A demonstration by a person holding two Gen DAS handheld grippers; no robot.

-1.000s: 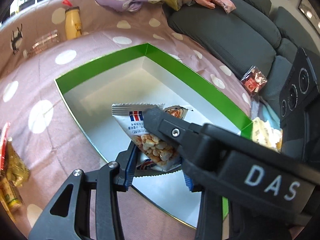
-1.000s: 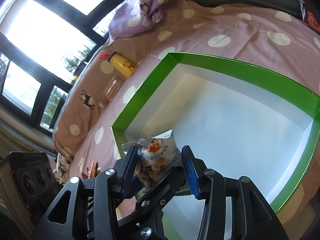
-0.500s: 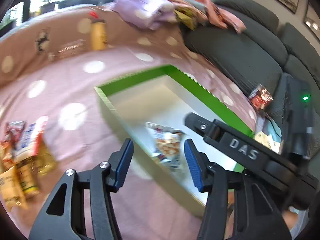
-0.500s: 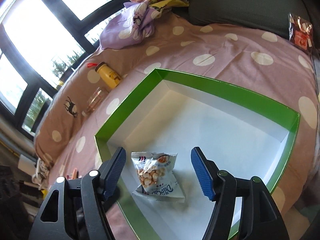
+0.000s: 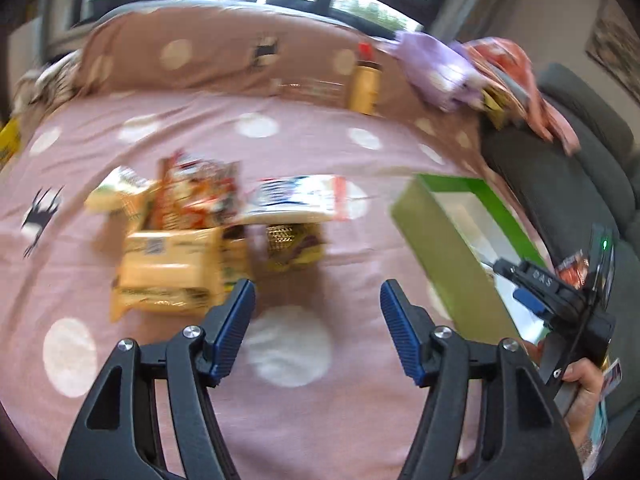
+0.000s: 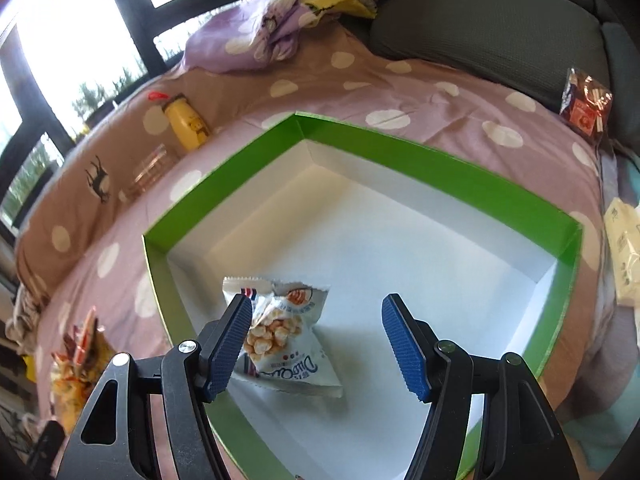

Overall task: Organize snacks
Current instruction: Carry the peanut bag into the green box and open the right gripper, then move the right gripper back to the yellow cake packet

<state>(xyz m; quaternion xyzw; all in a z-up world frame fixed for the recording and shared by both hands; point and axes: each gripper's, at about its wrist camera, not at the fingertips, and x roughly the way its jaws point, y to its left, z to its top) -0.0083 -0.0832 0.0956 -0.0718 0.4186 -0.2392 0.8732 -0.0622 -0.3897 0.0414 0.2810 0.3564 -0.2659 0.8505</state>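
Observation:
In the right wrist view a white peanut snack bag (image 6: 286, 334) lies flat on the white floor of the green-rimmed box (image 6: 432, 160), near its left wall. My right gripper (image 6: 316, 344) hovers over it, open, with its left fingertip in front of the bag and nothing gripped. In the blurred left wrist view my left gripper (image 5: 316, 326) hangs over the pink dotted cloth with its jaws opening and nothing between them. A pile of snack packets (image 5: 192, 236) lies beyond it, up and to the left. The box (image 5: 444, 248) and the right gripper (image 5: 548, 284) show at the right edge.
A yellow bottle (image 6: 186, 124) and a clear jar (image 6: 150, 168) stand on the cloth by the window. Crumpled purple bedding (image 6: 256, 36) and a grey sofa (image 6: 492, 20) lie behind the box. A red packet (image 6: 584, 102) rests on the sofa edge, a pale packet (image 6: 624, 248) at far right.
Both grippers let go of the peanut bag, which now lies in the box. The left gripper swung left, out of the box and toward the snack pile. The right gripper drew back slightly.

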